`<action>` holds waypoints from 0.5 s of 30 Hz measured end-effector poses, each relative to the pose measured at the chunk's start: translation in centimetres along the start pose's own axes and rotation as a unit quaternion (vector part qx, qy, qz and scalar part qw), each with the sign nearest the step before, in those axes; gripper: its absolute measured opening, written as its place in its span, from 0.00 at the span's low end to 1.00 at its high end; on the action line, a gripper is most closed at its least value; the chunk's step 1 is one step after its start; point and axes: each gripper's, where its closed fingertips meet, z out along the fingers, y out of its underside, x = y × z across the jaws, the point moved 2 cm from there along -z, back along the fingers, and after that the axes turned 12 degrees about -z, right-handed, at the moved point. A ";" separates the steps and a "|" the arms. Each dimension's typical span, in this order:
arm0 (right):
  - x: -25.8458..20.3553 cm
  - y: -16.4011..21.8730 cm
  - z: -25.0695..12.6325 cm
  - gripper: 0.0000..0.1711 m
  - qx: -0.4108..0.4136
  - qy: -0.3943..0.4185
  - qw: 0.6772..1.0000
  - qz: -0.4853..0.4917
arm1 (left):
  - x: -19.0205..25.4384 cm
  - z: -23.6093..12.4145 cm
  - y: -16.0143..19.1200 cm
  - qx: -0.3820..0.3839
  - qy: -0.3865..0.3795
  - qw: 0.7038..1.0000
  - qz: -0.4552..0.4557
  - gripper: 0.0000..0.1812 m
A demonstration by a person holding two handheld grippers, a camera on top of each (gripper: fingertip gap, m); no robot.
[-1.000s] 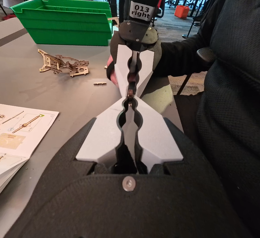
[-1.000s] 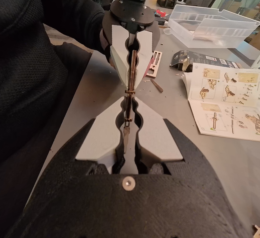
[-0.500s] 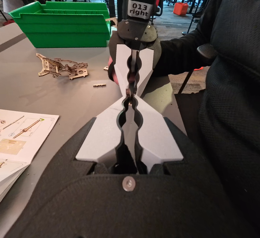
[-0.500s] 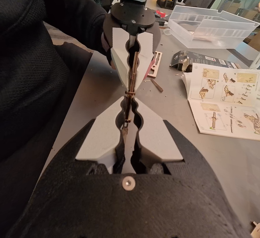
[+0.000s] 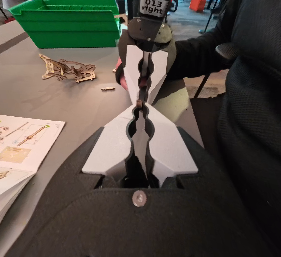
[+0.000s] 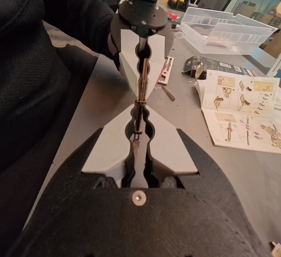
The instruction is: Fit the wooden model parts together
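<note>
Left wrist view: we see left gripper (image 5: 139,108) tip to tip with right gripper (image 5: 140,101) above desk (image 5: 68,102) — small wooden piece (image 5: 139,103) pinched where tips meet.

Right wrist view: right gripper (image 6: 140,108) and left gripper (image 6: 141,99) both clamped narrow on one wooden rod assembly (image 6: 141,102), spanning both — held over desk edge.
</note>
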 end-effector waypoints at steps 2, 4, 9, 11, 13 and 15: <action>0.1 0.0 -0.1 0.02 0.002 0.000 1.000 0.003 | 0.1 0.0 -0.2 -0.011 -0.010 1.000 0.013 0.02; 0.1 0.3 -0.2 0.06 -0.008 0.001 1.000 -0.003 | 0.0 -0.3 -0.7 -0.002 -0.012 1.000 0.014 0.01; 0.1 0.7 -0.2 0.03 -0.020 0.000 1.000 -0.003 | 0.1 -0.2 -0.7 -0.014 -0.012 1.000 0.024 0.01; 0.0 0.6 -0.2 0.02 -0.021 0.000 1.000 -0.005 | 0.3 -0.1 -0.6 -0.017 -0.011 0.999 0.028 0.01; 0.0 0.6 -0.3 0.02 -0.020 -0.001 1.000 -0.003 | 0.3 0.0 -0.8 -0.013 -0.011 0.999 0.032 0.01; -0.4 0.4 -0.1 0.02 -0.017 -0.010 1.000 -0.008 | 0.3 0.2 -0.7 -0.009 -0.005 1.000 0.028 0.08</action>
